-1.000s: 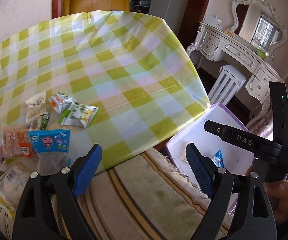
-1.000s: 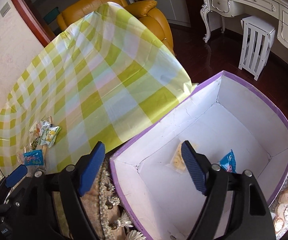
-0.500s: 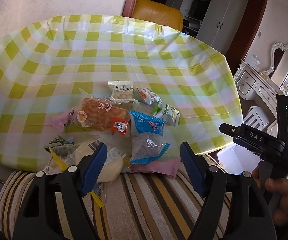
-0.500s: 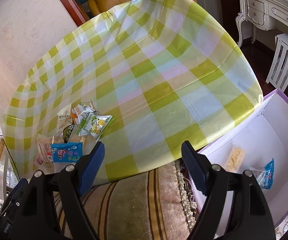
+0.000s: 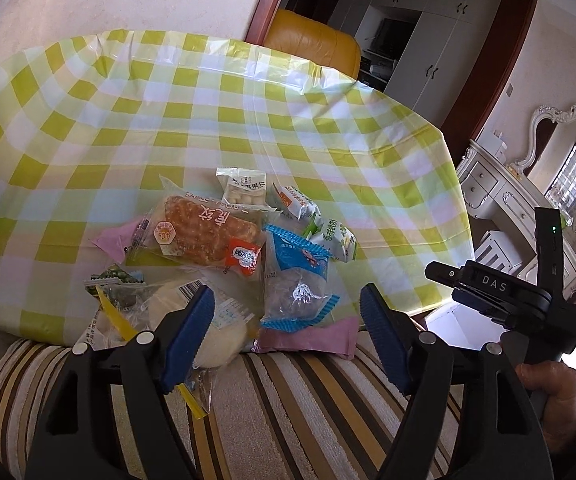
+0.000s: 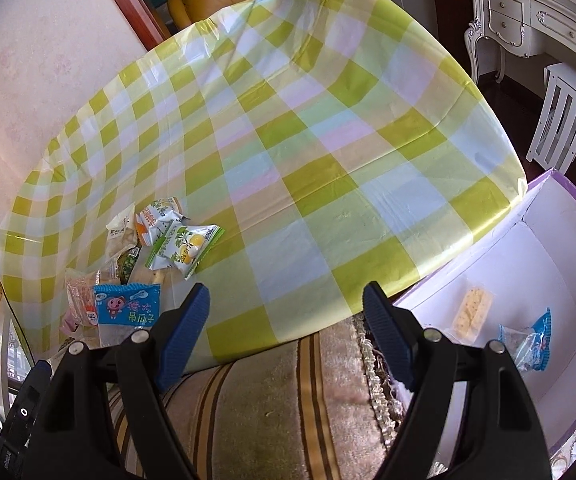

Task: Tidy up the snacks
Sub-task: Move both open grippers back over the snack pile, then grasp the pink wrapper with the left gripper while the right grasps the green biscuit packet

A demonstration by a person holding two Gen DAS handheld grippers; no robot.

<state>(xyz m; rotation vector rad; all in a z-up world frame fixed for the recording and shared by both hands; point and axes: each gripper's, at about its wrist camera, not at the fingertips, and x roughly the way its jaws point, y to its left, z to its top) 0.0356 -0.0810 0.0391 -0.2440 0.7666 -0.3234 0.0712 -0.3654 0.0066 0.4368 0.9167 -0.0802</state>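
Note:
A pile of snack packets lies at the near edge of the checked table (image 5: 208,120): a bread packet (image 5: 204,232), a blue packet (image 5: 297,276), a white bun packet (image 5: 220,328), a green-white packet (image 5: 337,236). My left gripper (image 5: 288,332) is open and empty just in front of the blue packet. My right gripper (image 6: 286,332) is open and empty above the table edge, between the pile (image 6: 128,308) and the purple-rimmed white box (image 6: 567,248). The box holds a cracker packet (image 6: 472,314) and a blue packet (image 6: 527,344).
A striped cushion (image 5: 307,420) lies under both grippers. The right gripper's body (image 5: 527,300) shows at the left view's right side. An orange armchair (image 5: 311,40) stands behind the table. A white dresser (image 6: 535,16) and stool (image 6: 563,116) stand at the right.
My left gripper has swung left from the box to face the snack pile and come closer. My right gripper has swung left from over the box to the table edge.

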